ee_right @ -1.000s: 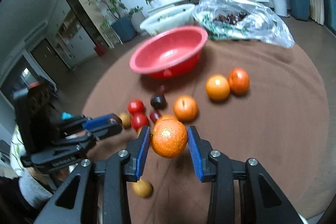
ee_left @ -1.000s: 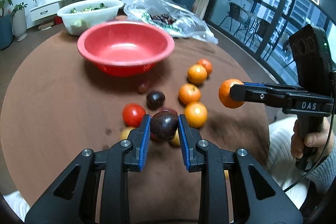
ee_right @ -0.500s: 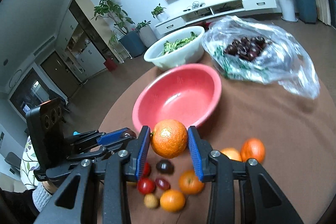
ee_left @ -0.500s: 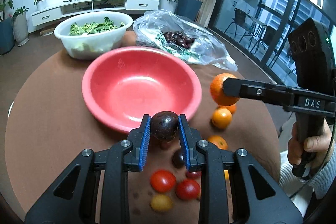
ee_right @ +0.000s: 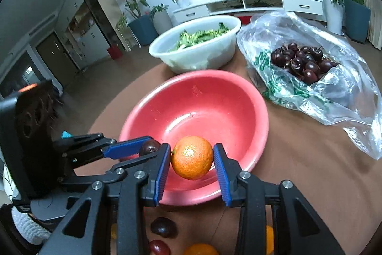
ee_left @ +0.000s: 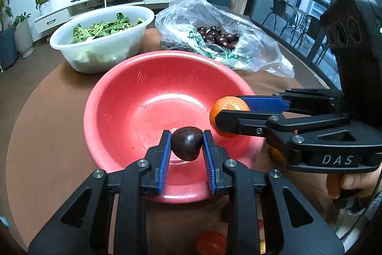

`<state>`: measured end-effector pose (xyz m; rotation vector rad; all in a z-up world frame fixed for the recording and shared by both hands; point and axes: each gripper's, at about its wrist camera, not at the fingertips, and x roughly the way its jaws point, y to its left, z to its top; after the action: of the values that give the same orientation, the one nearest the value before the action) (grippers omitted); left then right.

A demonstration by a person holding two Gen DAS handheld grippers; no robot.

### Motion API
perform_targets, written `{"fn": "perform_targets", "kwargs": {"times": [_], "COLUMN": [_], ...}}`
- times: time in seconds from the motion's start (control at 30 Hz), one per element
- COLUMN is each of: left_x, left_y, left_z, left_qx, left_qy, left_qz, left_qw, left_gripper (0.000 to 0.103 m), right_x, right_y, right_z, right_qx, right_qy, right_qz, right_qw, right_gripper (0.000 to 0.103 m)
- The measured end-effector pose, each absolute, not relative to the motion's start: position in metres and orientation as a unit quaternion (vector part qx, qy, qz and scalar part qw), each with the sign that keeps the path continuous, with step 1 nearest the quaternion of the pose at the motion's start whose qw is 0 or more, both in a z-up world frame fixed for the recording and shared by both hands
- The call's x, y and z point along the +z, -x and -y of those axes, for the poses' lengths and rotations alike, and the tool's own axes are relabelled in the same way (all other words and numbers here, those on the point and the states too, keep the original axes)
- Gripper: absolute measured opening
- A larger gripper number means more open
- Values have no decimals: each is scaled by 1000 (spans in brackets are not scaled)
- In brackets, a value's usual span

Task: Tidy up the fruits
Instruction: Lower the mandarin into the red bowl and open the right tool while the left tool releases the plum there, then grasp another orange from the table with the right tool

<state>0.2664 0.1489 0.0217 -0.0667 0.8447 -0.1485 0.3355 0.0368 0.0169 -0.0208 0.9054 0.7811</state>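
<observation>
My left gripper (ee_left: 186,147) is shut on a dark purple plum (ee_left: 186,143) and holds it over the near part of the red bowl (ee_left: 124,92). The right gripper (ee_right: 192,162) is shut on an orange (ee_right: 192,161), hanging above the bowl's (ee_right: 238,97) near rim. In the left wrist view the right gripper (ee_left: 230,115) comes in from the right with the orange (ee_left: 224,106) at the bowl's right edge. In the right wrist view the left gripper (ee_right: 143,149) reaches in from the left with the plum (ee_right: 149,148). The bowl holds nothing.
A white bowl of greens (ee_left: 100,40) and a clear plastic bag of dark cherries (ee_left: 219,37) stand behind the red bowl on the brown round table (ee_left: 47,135). Loose fruit lies near me: a tomato (ee_left: 211,243), a plum (ee_right: 163,227), oranges (ee_right: 200,250). A hand (ee_left: 351,183) grips the right tool.
Both grippers carried their fruit away from the loose pile and forward over the table to the red bowl. The plum and the orange stayed gripped throughout.
</observation>
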Motion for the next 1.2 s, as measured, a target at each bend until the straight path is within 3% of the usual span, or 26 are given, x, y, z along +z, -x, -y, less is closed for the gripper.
{"fn": "perform_targets", "kwargs": {"times": [0.6,0.7,0.73,0.77,1.2], "left_x": [6,8,9,12,39], "left_y": [-278,-278,-277,-275,-219], "left_z": [-147,-148,-148,-148,-151], "left_qx": [-62,-58,-56,-51,-54], "left_qy": [-8,-6,-6,-4,16], "left_qz": [-424,-420,-415,-406,-366], "left_qw": [904,905,908,912,929], "left_gripper": [26,39,59,70,70], "right_x": [6,10,12,15,44], "right_y": [-342,-339,-337,-335,-278], "right_z": [-61,-57,-55,-53,33], "right_qx": [356,360,360,362,320], "right_qy": [60,50,47,45,28], "right_qz": [-431,-424,-422,-419,-357], "right_qw": [827,829,831,832,877], "right_gripper": [44,45,45,45,56]}}
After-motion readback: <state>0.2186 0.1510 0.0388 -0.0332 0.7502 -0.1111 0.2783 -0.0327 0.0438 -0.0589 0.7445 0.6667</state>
